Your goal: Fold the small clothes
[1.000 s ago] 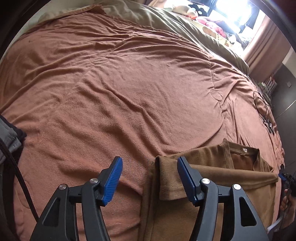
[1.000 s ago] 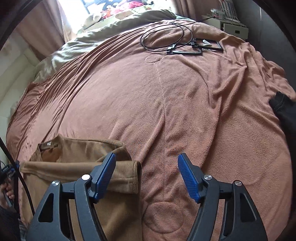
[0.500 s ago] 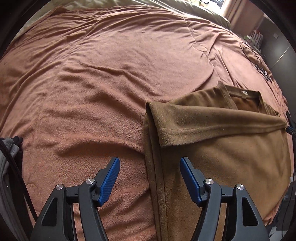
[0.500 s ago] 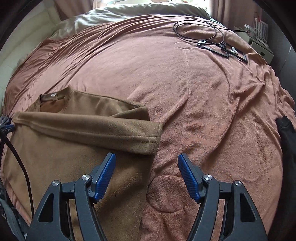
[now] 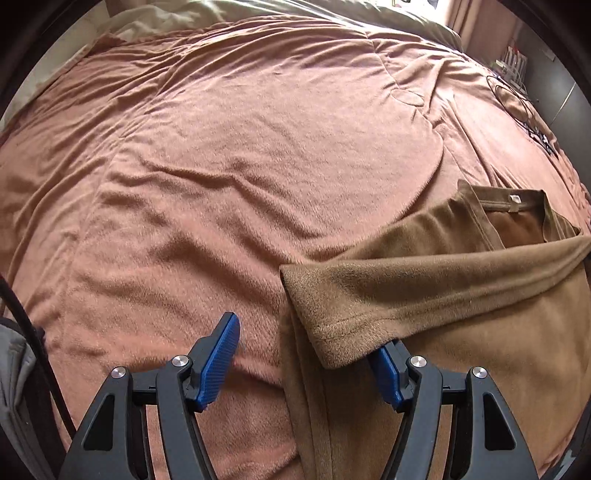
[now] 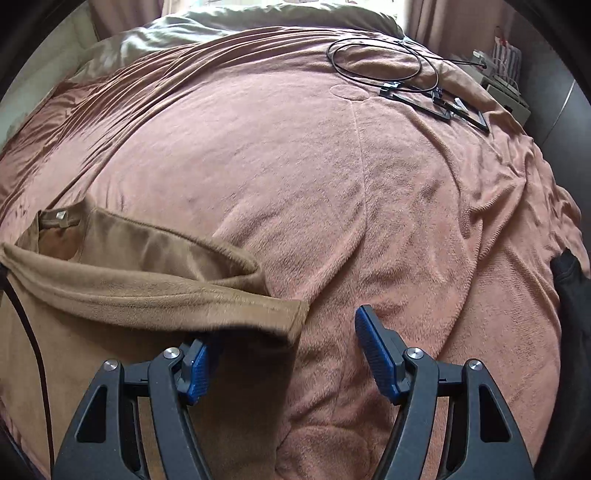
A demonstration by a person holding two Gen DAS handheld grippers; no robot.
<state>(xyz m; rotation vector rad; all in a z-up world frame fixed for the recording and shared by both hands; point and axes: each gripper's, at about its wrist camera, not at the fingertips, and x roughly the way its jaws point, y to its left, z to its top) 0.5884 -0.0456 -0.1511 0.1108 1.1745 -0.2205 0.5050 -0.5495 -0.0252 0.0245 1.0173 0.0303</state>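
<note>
- Straddling each side edge of the brown shirt [image 5: 461, 332], I hold both tools wide, gripping nothing yet.
- Left tool [image 5: 306, 354]: one pad lies under the folded-in sleeve [image 5: 369, 306], the other over the bed's pink blanket [image 5: 221, 166].
- Right tool [image 6: 280, 350] mirrors it at the opposite sleeve [image 6: 166, 299].
- The shirt lies flat on the bed, collar [image 5: 506, 201] away from me, sleeves already folded inward, so I judge the lengthwise fold comes next.

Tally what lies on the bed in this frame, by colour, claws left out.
Brown: 1, shirt
Pink: 1, blanket
Olive: 1, duvet
Black: 3, cable, frame, dark cloth
Grey: 1, cloth
Total: 7
</note>
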